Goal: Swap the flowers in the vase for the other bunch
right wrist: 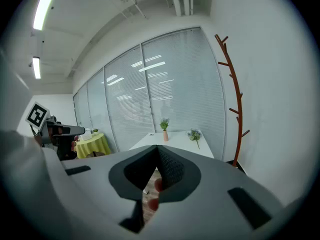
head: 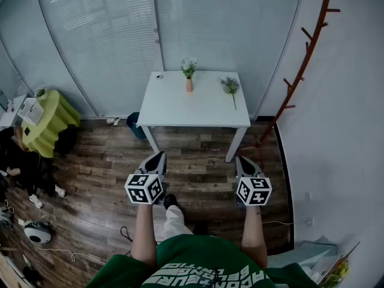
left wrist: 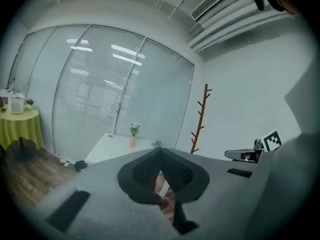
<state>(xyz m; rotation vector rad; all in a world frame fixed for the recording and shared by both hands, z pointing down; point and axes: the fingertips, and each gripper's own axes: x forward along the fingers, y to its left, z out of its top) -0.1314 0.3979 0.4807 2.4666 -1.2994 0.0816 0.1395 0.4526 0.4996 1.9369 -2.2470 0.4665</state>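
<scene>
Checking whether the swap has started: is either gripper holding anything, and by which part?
Nothing is held: left gripper and right gripper are shut and empty.

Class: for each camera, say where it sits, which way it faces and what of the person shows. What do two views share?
Head view: on the head, steeply down at table, vase, loose bunch; forearms, left gripper, right gripper show.
Left gripper view: on that gripper, along its shut fingers towards the table.
Right gripper view: likewise, on the right gripper; fingers shut.
Shared: both gripper views show the vase and the other gripper.
</scene>
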